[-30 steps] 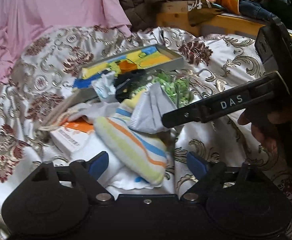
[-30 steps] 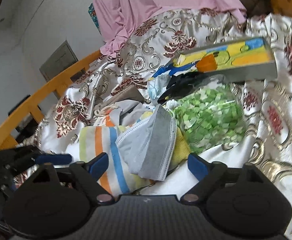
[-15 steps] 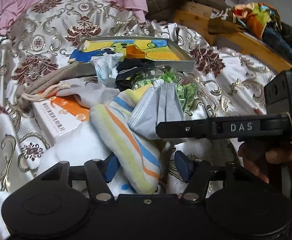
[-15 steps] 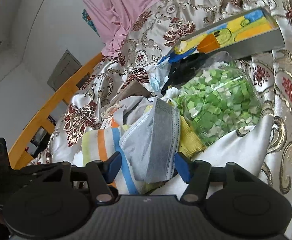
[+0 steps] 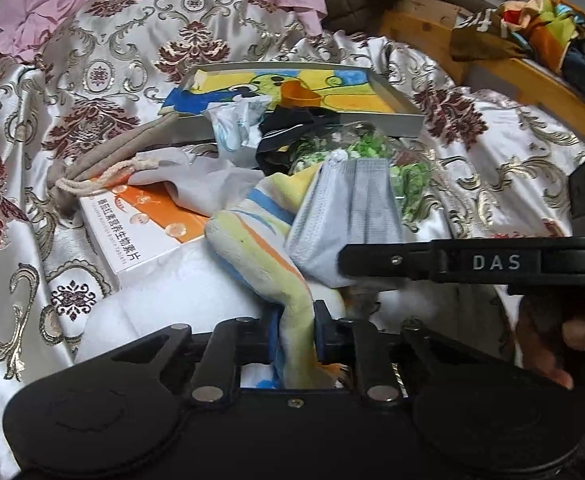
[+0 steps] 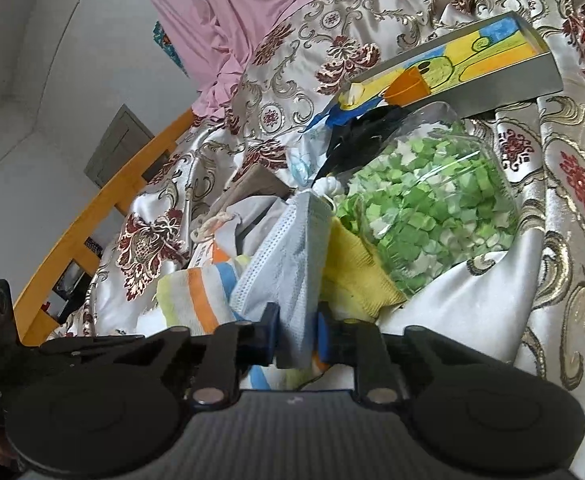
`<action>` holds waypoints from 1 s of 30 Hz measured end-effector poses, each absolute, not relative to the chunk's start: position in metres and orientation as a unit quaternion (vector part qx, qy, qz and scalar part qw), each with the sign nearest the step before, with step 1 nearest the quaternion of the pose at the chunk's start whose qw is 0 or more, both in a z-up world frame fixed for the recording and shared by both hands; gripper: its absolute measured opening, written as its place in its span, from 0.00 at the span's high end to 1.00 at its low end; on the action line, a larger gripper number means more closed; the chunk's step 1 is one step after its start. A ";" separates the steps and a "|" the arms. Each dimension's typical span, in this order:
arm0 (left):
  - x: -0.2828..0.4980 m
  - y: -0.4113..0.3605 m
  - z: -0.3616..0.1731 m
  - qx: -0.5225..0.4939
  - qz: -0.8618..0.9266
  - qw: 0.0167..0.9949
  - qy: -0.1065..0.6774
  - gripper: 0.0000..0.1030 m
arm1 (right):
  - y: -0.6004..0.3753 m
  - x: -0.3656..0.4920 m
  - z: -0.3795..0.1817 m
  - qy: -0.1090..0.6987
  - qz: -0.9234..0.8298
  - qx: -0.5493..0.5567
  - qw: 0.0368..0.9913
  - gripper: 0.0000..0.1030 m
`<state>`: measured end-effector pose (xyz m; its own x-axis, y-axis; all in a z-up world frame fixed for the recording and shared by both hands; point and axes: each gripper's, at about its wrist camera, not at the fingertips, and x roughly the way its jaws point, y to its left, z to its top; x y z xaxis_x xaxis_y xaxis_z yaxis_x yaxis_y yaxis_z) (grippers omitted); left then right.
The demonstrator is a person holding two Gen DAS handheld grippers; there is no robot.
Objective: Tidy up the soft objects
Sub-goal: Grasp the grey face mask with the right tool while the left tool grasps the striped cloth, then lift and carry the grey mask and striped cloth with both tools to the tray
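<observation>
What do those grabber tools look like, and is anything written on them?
Both the left gripper and right gripper are black plastic, with blue finger pads, silver screws and round rear housings. The right one's long finger shows white letters "DAS" in the left wrist view.

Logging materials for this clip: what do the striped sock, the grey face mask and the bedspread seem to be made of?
Striped sock: looks like soft fuzzy knit, matte, bunching where the left gripper pinches it. Grey face mask: probably non-woven fabric, with pleats and a stitched edge, pinched by the right gripper. Bedspread: satin-like, glossy with metallic scrollwork.
</observation>
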<state>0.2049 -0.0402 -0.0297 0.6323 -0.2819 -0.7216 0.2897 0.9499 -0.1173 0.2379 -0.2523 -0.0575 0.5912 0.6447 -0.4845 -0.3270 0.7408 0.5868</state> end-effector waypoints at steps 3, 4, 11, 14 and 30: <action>0.205 -0.043 -0.029 0.011 -0.151 0.907 0.394 0.90 | -0.255 0.236 -0.055 0.350 0.277 0.222 0.867 0.82; 0.204 -0.044 -0.028 0.014 -0.152 0.907 0.392 0.90 | -0.255 0.235 -0.053 0.347 0.275 0.217 0.870 0.83; 0.170 -0.063 -0.014 0.115 -0.160 0.923 0.329 0.92 | -0.264 0.216 -0.027 0.304 0.265 0.184 0.896 0.83; 0.150 -0.076 -0.008 0.160 -0.188 0.921 0.303 0.92 | -0.270 0.209 -0.018 0.291 0.265 0.186 0.900 0.83; 0.168 -0.068 -0.017 0.090 -0.191 0.913 0.348 0.67 | -0.271 0.208 -0.014 0.279 0.259 0.164 0.910 0.83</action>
<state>0.1678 -0.0678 -0.0172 0.6847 -0.2856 -0.6705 0.4105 0.9113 0.0311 0.2078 -0.2714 -0.0138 0.7106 0.5627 -0.4224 -0.3796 0.8120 0.4433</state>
